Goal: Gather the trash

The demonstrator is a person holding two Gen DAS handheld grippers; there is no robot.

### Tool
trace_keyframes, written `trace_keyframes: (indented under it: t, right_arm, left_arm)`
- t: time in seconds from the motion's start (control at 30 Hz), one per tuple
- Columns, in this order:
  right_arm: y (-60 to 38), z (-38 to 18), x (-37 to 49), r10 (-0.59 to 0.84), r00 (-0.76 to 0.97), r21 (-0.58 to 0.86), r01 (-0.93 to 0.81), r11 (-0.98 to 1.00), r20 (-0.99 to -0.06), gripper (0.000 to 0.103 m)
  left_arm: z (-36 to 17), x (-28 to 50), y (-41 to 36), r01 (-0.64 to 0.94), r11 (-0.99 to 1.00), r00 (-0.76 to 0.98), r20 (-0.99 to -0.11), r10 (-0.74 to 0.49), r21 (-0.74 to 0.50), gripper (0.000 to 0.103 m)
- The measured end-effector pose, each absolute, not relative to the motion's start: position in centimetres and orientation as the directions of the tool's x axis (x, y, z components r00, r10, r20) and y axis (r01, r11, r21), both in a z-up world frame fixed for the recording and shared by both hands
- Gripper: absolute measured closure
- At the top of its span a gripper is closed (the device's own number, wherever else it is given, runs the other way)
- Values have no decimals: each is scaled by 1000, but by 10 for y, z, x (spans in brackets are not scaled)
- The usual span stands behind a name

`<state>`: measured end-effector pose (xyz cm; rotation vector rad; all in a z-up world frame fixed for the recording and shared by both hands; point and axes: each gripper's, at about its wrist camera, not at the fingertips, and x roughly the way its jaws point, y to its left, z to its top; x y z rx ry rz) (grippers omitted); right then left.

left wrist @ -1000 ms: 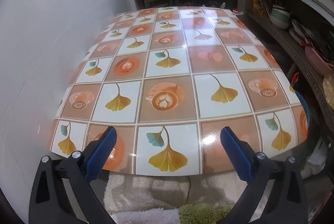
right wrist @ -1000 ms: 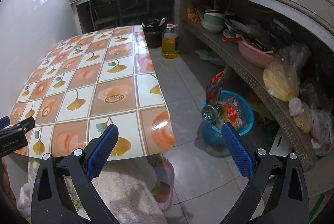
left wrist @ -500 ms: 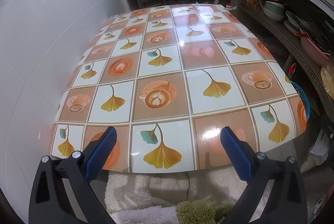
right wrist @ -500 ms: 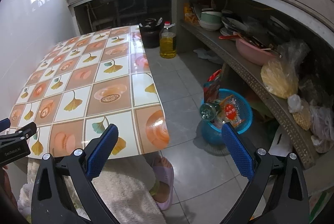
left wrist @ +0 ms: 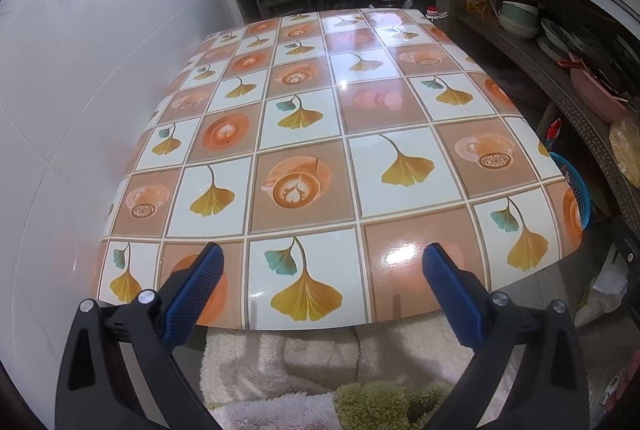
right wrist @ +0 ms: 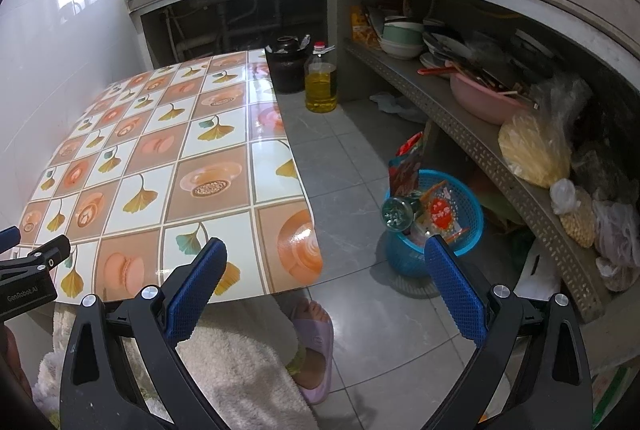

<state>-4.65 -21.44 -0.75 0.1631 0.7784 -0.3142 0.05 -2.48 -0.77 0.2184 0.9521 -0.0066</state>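
Trash: 1 blue basket (right wrist: pixel 468 226) w/ wrappers, 1 bottle (right wrist: pixel 398 212). Left gripper (left wrist: pixel 323 278), right gripper (right wrist: pixel 326 272): both spread, nothing held.

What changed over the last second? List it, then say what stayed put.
Only the views shifted. The left gripper rose and tilted, so the table sits lower in its view and more of the counter shows. The right gripper drifted slightly; the basket slid a little right in its view. Nothing was grasped or released. Both grippers remain open and empty, with trash in the basket.

Glossy patterned table (left wrist: pixel 304 101); woven blue plastic basket (right wrist: pixel 468 201); fluffy cloth (right wrist: pixel 240 362).
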Motion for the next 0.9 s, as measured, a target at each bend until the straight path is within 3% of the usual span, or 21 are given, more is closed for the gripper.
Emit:
trace_keyframes:
  t: [0.9]
  right_arm:
    - [-221,-4,-50,-238,665,16,352,936,-708,8]
  left_arm:
    - [-7,0,-26,104,977,579,-810,92,185,6]
